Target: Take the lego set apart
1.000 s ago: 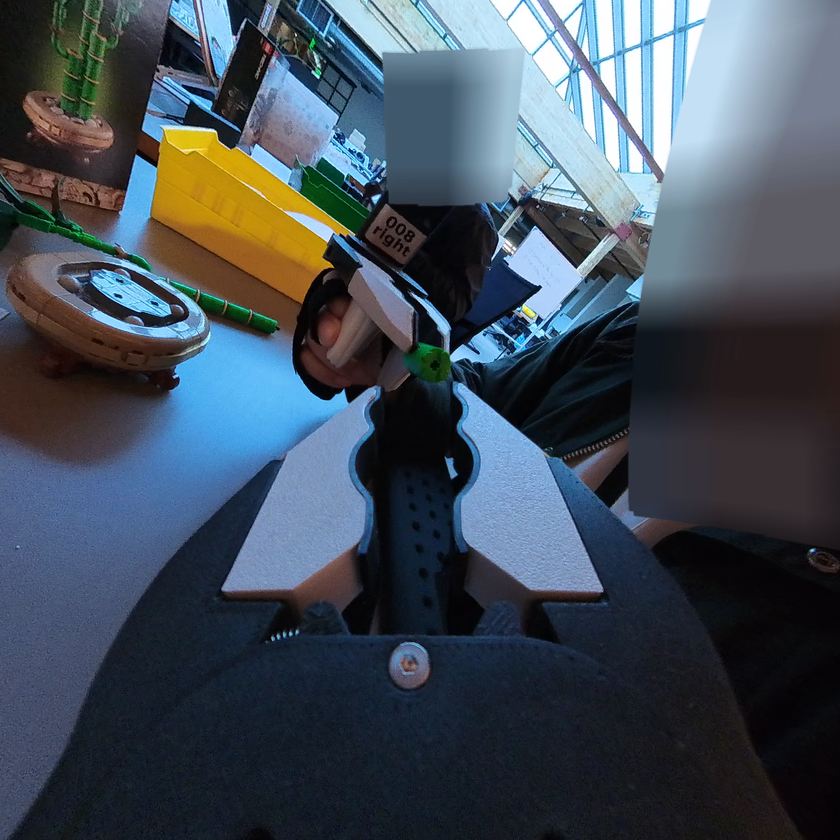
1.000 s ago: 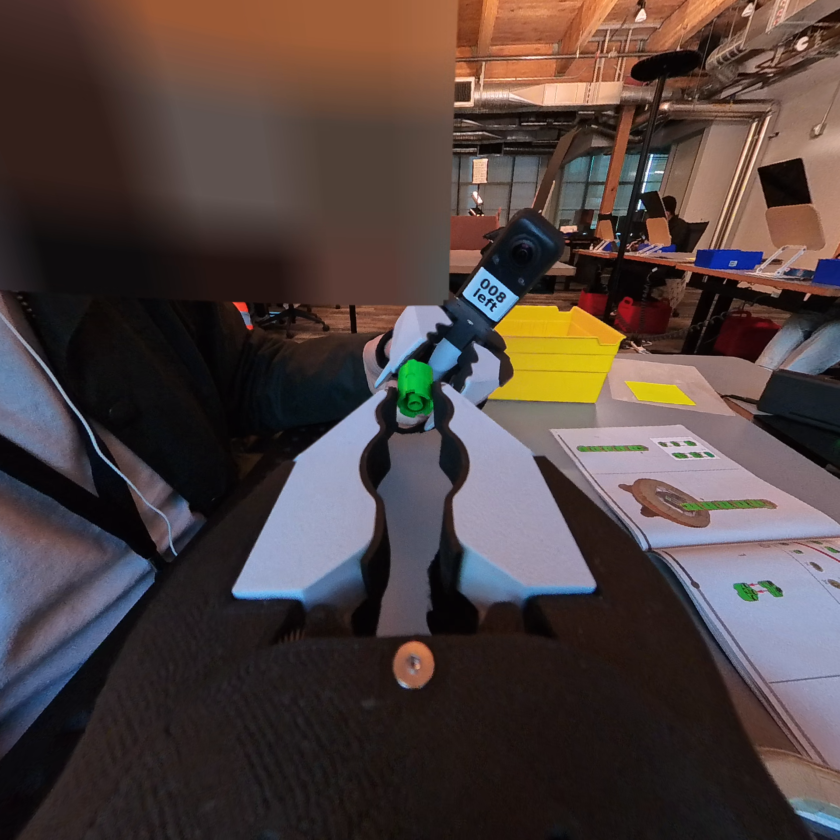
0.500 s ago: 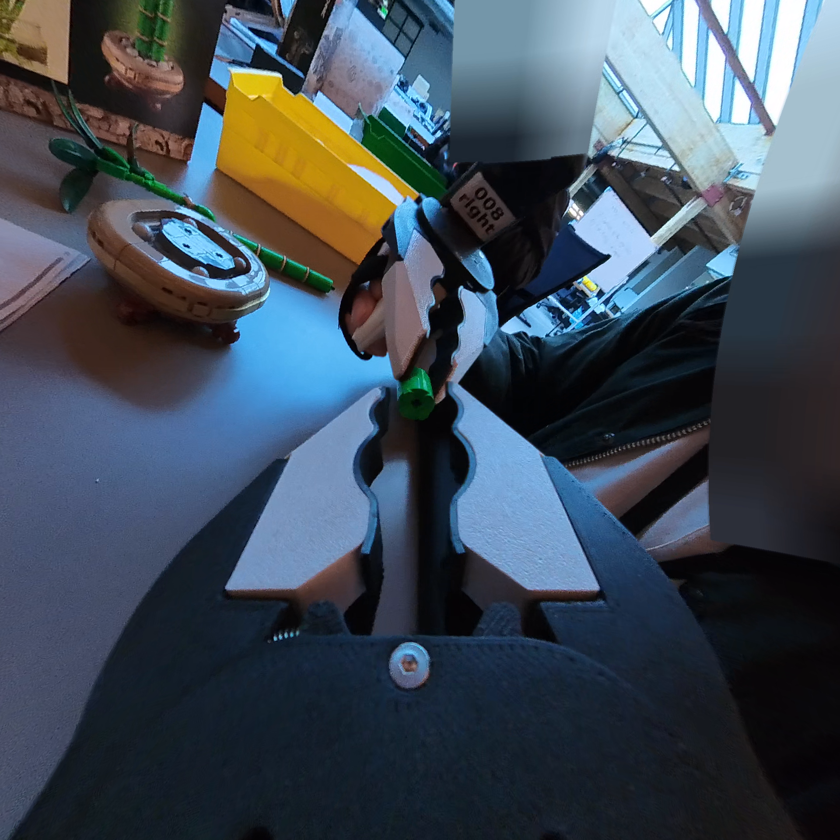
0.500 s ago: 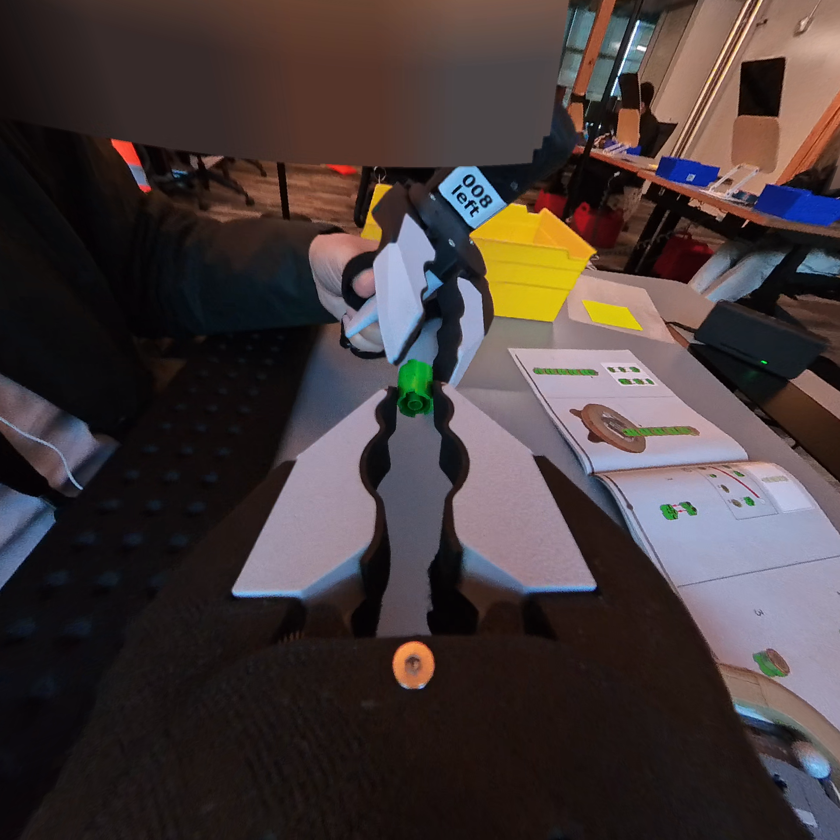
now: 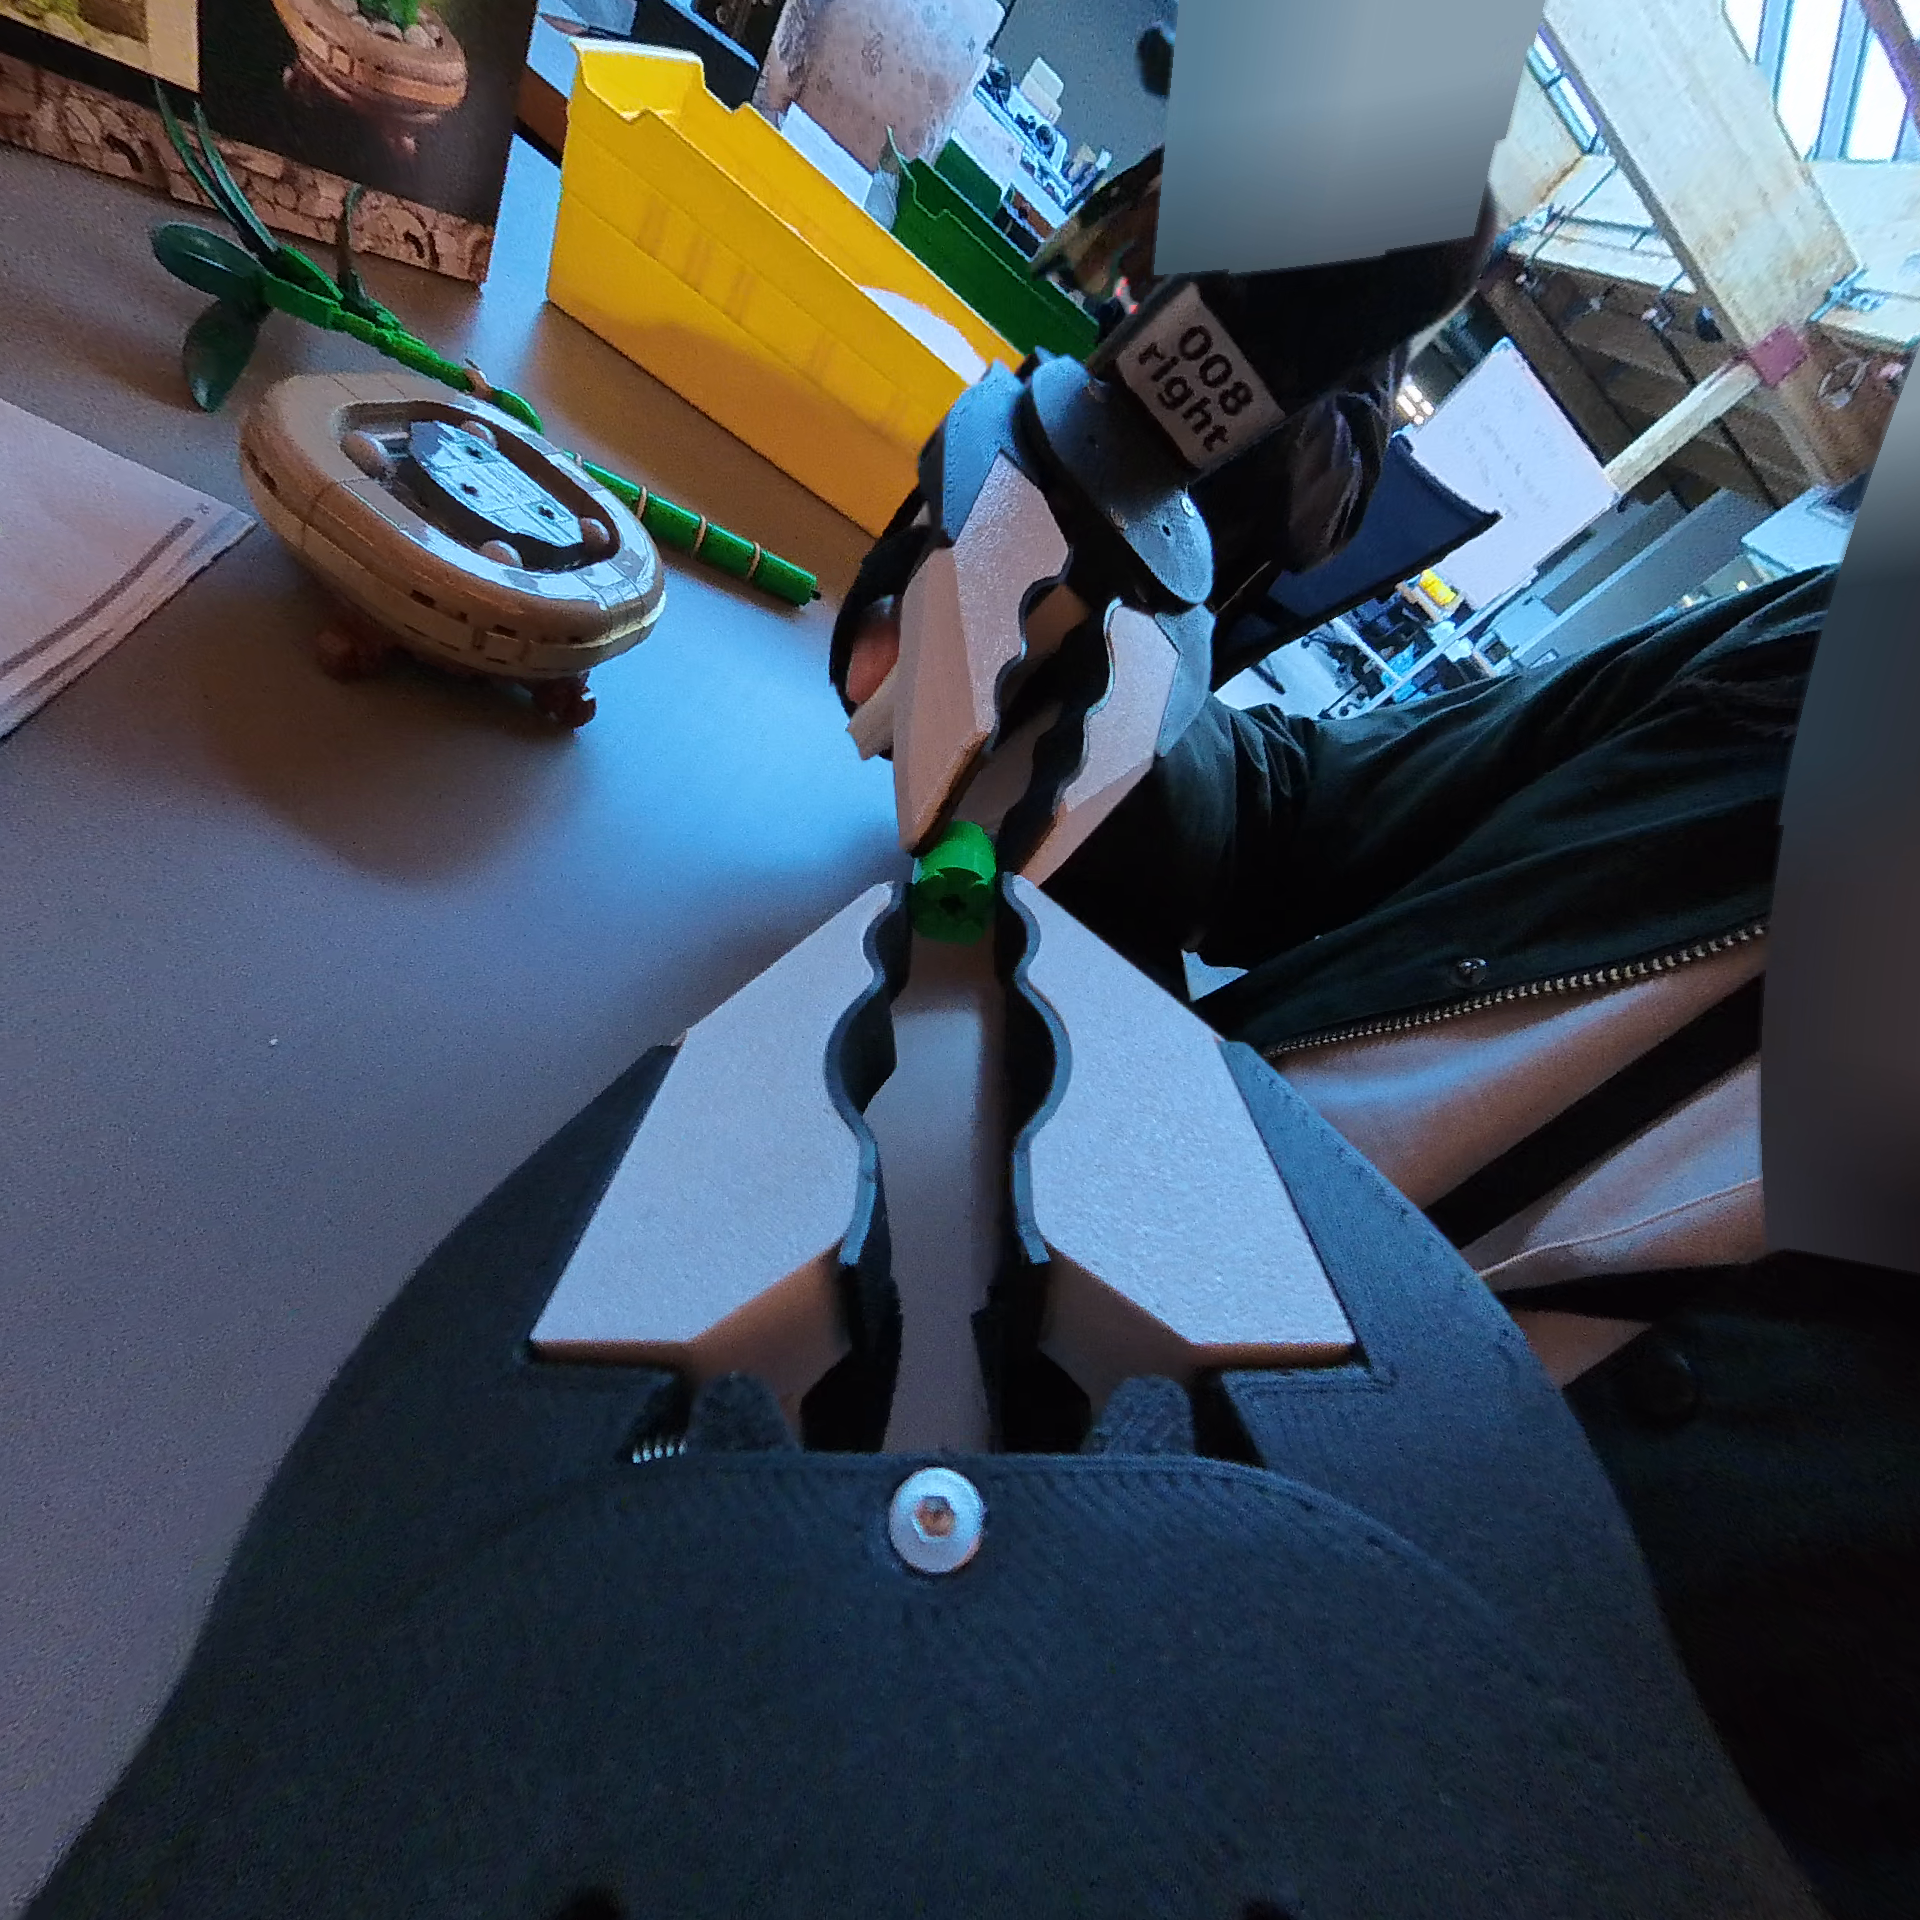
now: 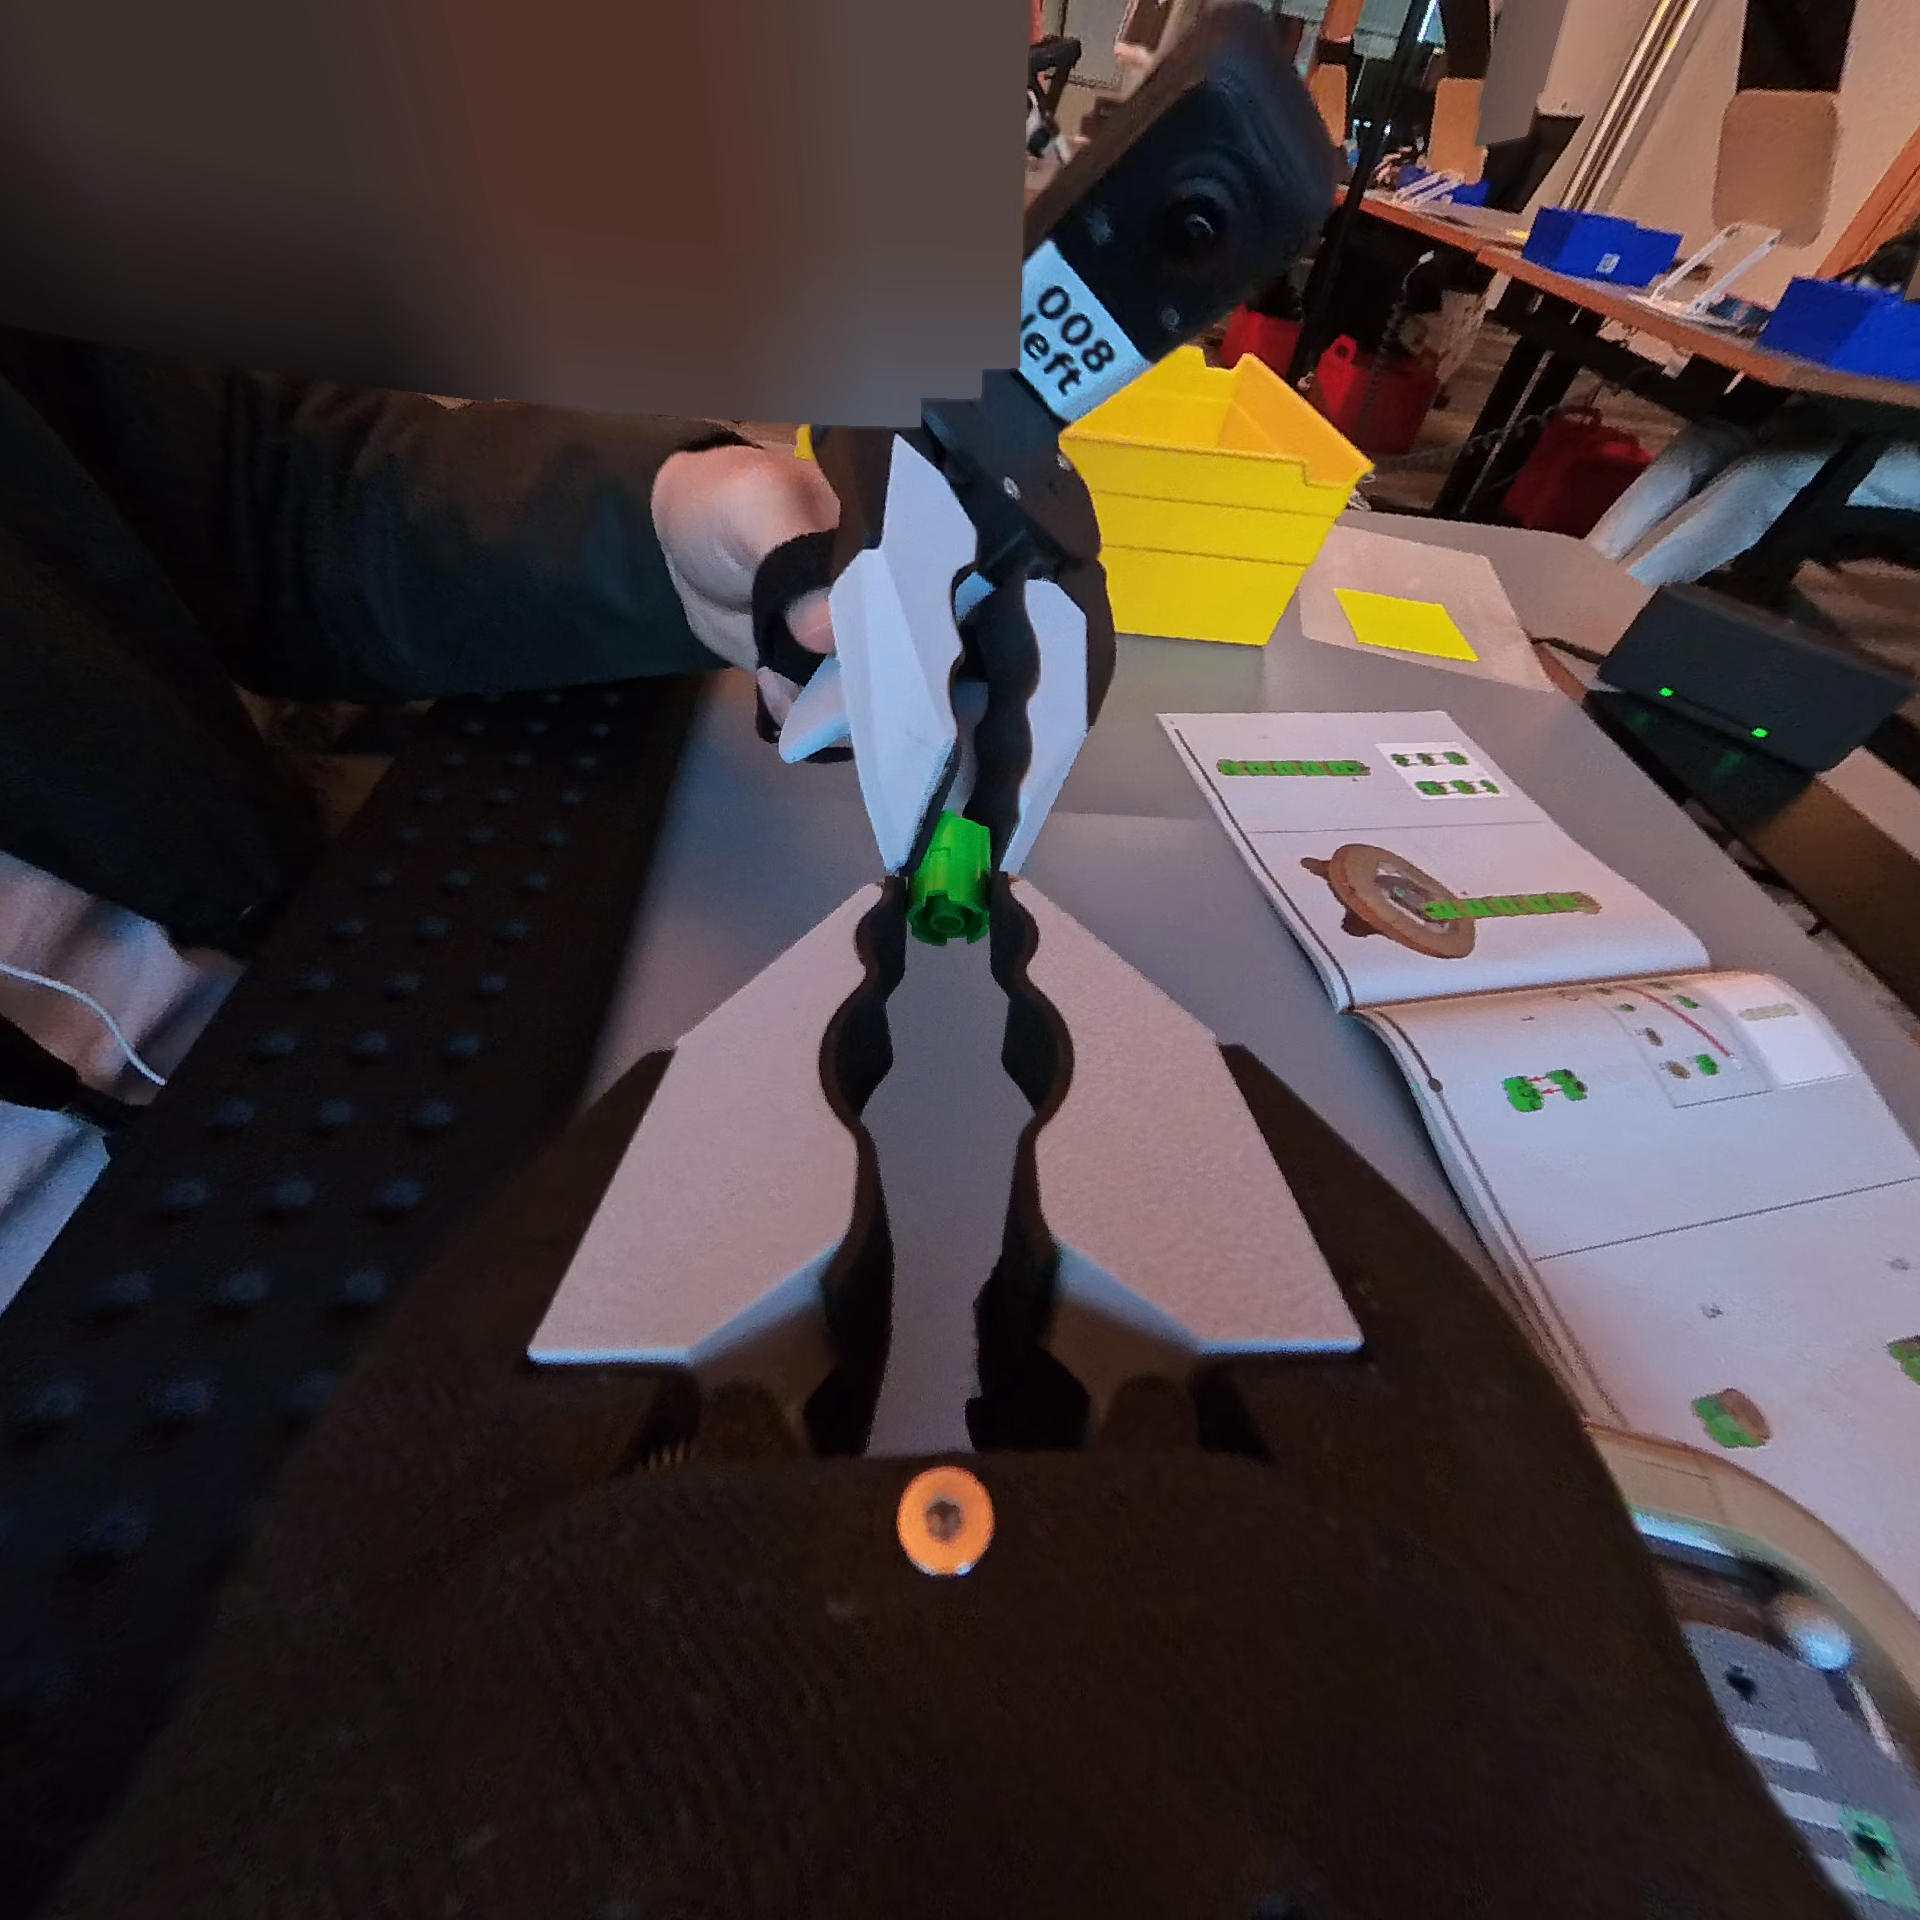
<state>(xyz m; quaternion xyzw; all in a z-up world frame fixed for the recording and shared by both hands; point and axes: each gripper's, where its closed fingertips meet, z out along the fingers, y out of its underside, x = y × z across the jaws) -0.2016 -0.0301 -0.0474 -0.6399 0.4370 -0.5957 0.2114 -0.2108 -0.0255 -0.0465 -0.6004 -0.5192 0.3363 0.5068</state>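
Green stud piece sits pinched between both tool tips, above the table edge near you. Your left gripper and right gripper each clamp one end; its long axis runs tip to tip, so pull straight apart.

Opposed close wrist views, shared green piece

The two tools now sit lower, just over the counter, where one second ago they were raised before the person. The right tool now points steeply down at the green cylinder piece, and the left tool is also steeper, both clamped on it.
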